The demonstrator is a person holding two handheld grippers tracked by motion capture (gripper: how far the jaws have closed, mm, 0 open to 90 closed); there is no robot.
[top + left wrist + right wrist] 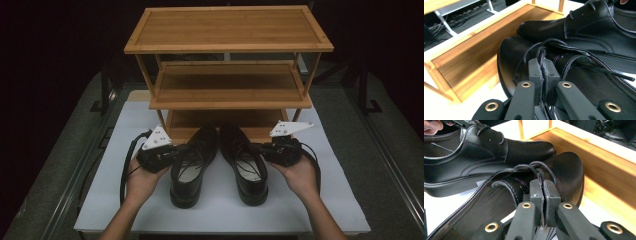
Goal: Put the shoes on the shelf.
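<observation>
shoes (194, 165): 2 | rack (227, 30): 1 | shelves: 3 | claws (176, 151): 2

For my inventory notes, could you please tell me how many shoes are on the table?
2. The left shoe lies on the white mat, its upper pinched by the left gripper; the right shoe lies beside it, pinched by the right gripper. The rack's lowest shelf is partly hidden.

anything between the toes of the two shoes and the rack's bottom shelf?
Nothing: in the high view the toes of the left shoe and right shoe sit right at the front edge of the bottom shelf, no object between.
</observation>
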